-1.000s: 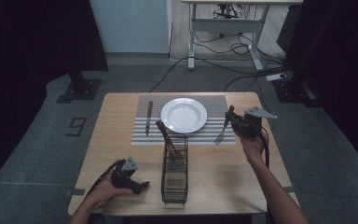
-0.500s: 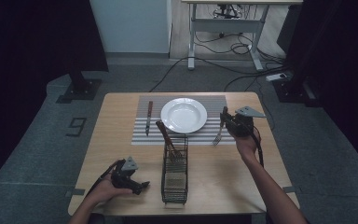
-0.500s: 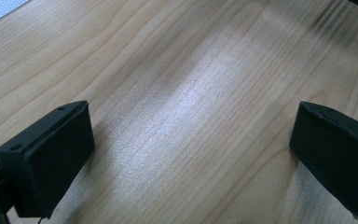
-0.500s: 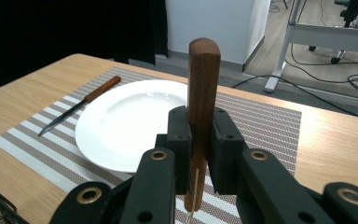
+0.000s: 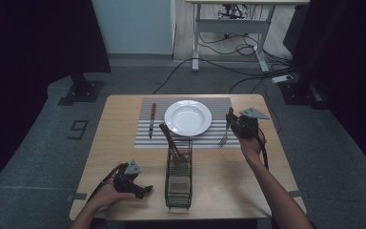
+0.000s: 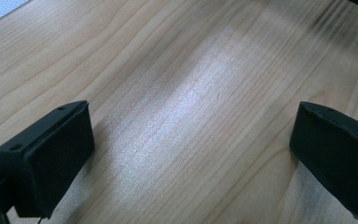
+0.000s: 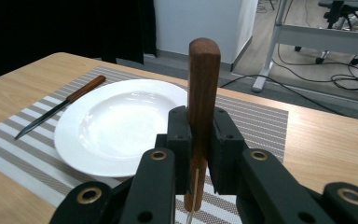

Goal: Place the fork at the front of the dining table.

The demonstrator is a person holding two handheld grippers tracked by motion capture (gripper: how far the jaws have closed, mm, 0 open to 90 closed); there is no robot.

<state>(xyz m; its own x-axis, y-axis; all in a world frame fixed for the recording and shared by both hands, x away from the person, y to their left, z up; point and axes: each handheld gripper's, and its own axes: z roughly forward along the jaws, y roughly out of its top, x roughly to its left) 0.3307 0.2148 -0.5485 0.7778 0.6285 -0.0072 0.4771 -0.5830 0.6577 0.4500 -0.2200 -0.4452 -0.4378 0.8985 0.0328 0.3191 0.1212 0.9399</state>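
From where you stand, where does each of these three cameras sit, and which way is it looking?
High view: above the person's side, looking forward and down on the table; both forearms and grippers show.
Left gripper view: on the left gripper, facing down at bare wood between its open jaws.
Right gripper view: on the right gripper, facing the plate, jaws shut on a fork.
High and right views share plate, knife and fork.

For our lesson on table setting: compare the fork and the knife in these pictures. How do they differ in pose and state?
The fork is clamped by its wooden handle in the right hand-held gripper, tines down at the placemat; the knife lies flat and free on it. The fork is right of the plate, the knife left. Both have brown wooden handles.
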